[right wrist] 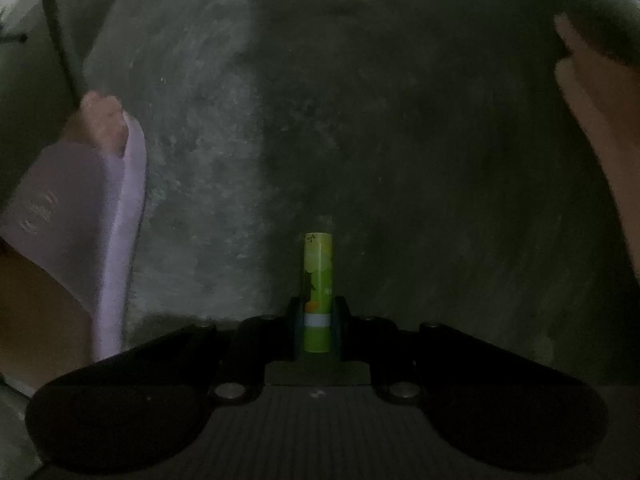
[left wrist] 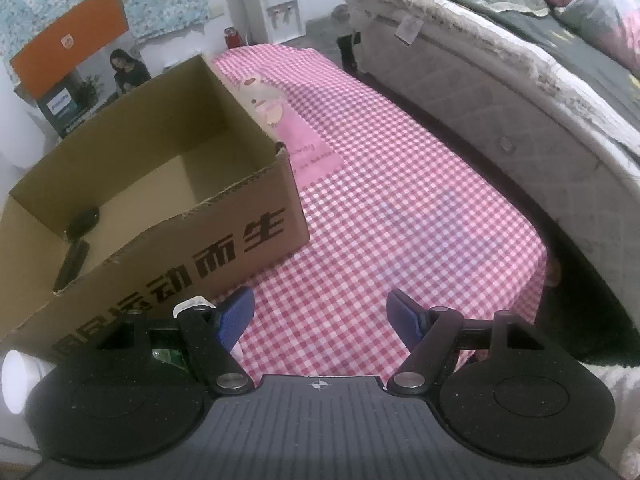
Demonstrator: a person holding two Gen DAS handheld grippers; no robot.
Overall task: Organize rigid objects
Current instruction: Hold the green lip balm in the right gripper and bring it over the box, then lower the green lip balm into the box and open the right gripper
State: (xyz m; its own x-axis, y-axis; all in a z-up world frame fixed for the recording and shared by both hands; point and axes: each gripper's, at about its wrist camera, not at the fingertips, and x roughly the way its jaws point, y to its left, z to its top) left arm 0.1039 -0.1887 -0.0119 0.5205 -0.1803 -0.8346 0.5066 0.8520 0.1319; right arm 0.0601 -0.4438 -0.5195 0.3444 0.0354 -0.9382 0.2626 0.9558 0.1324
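In the left wrist view, an open cardboard box (left wrist: 224, 236) with black printed characters stands on a table with a pink checked cloth (left wrist: 400, 216). A dark object (left wrist: 76, 240) lies inside the box at its left end. My left gripper (left wrist: 320, 316) is open and empty, low over the cloth just right of the box's front corner. In the right wrist view, my right gripper (right wrist: 318, 320) is shut on a green tube (right wrist: 318, 280) that points forward over a dim grey floor.
A bed (left wrist: 520, 80) runs along the right of the table with a dark gap between. An orange and white carton (left wrist: 76, 64) and a water dispenser (left wrist: 280, 12) stand beyond the box. A foot in a pale slipper (right wrist: 92, 208) is at the left of the floor.
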